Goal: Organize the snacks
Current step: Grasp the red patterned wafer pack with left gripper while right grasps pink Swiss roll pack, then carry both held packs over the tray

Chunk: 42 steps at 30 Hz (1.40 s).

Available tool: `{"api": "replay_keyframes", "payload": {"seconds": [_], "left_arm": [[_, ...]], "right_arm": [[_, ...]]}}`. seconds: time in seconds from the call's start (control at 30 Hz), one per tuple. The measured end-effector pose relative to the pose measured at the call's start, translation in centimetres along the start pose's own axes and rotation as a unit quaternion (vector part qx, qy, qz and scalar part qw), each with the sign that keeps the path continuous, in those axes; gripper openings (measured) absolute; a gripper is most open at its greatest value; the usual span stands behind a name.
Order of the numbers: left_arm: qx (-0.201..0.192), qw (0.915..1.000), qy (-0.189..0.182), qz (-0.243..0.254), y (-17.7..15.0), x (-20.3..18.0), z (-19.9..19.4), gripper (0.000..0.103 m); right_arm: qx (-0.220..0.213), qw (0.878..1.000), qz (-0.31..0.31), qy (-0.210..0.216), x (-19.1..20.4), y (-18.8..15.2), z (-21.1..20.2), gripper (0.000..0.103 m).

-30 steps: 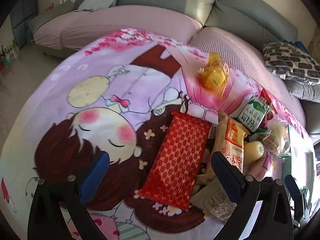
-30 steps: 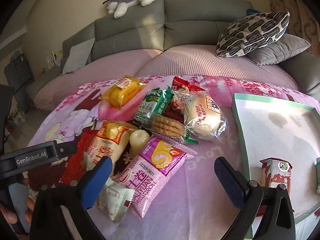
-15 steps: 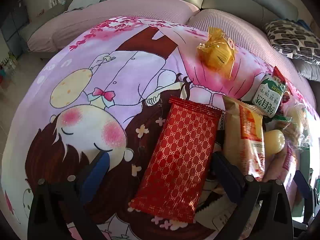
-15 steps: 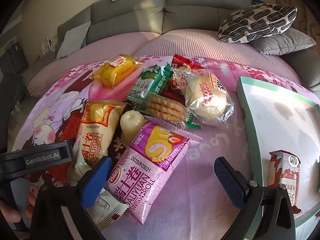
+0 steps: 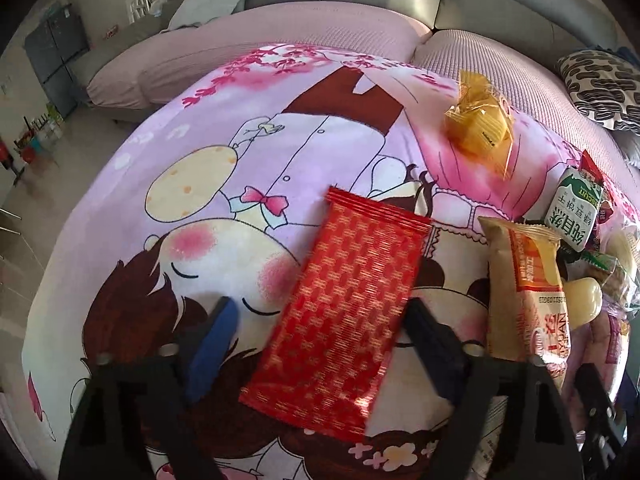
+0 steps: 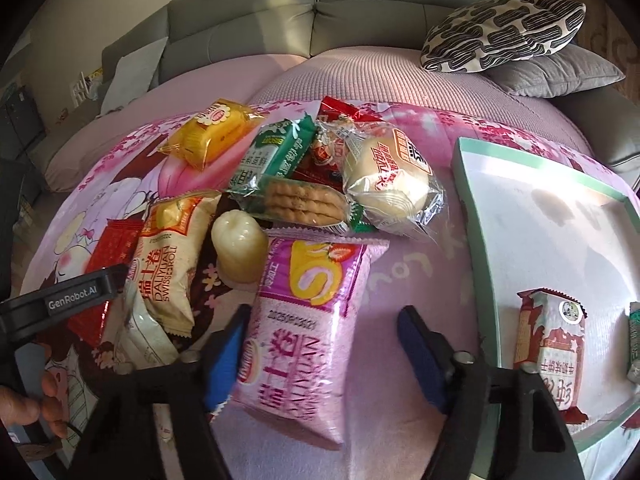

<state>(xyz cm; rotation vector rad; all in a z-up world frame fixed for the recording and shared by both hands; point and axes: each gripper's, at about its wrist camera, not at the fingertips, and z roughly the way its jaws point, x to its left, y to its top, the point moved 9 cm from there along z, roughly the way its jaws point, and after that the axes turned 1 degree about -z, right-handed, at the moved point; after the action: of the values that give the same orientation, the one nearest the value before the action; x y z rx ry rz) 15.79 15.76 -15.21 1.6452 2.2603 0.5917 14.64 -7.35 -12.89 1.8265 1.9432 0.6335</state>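
A red gold-patterned packet [image 5: 348, 312] lies on the cartoon blanket [image 5: 240, 160], between the fingers of my left gripper [image 5: 322, 348]. Its jaws are closing; the right finger meets the packet's edge, while the left pad [image 5: 212, 348] stands clear. A pink Swiss-roll packet [image 6: 308, 332] lies between the fingers of my right gripper [image 6: 322, 356], whose jaws are also closing. There the left pad [image 6: 224, 356] touches the packet and the right pad [image 6: 420, 356] is apart from it. A green-rimmed tray [image 6: 472, 208] on the right holds a red-and-white packet [image 6: 552, 344].
Behind the pink packet are piled an orange Swiss-roll packet [image 6: 168, 256], a white jelly [image 6: 240, 252], green biscuits [image 6: 276, 152], a bun [image 6: 392, 184] and a yellow cake [image 6: 208, 132]. A grey sofa [image 6: 360, 20] with cushions [image 6: 500, 28] rings the back. A hand [image 6: 24, 404] holds the left gripper's body.
Both grippers' jaws have narrowed around their packets. Both cameras have tipped downward and come closer to the snacks.
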Motion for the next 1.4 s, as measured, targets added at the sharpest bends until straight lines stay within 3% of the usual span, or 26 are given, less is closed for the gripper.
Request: {"api": "replay_keyframes", "payload": {"seconds": [0.07,0.23,0.47,0.87,1.1,1.4], "left_arm": [[-0.002,0.9999,-0.01,0.0,0.0,-0.3,-0.2,0.065],[-0.01,0.9997,-0.021,-0.002,0.0,-0.5,-0.6,0.048],[-0.02,0.9994,-0.027,-0.001,0.1,-1.2,-1.3,0.047],[-0.096,0.9949,-0.03,-0.004,1.9,-3.0,-6.9,0.047],[-0.133,0.9902,-0.043,0.009,2.6,-5.4,-10.3,0.047],[-0.146,0.9865,-0.061,0.042,2.2,-9.9,-11.9,0.047]], "right_arm": [[-0.002,1.0,0.006,-0.002,-0.5,0.1,-0.2,0.044],[-0.002,1.0,0.017,0.011,-1.1,0.2,-0.5,0.042],[-0.011,0.999,0.035,0.03,-1.7,0.6,-1.6,0.041],[-0.046,0.996,0.049,0.064,-2.6,1.9,-5.2,0.041],[-0.073,0.993,0.058,0.073,-3.9,2.9,-7.5,0.041],[-0.081,0.991,0.078,0.074,-6.6,3.1,-8.5,0.041]]}}
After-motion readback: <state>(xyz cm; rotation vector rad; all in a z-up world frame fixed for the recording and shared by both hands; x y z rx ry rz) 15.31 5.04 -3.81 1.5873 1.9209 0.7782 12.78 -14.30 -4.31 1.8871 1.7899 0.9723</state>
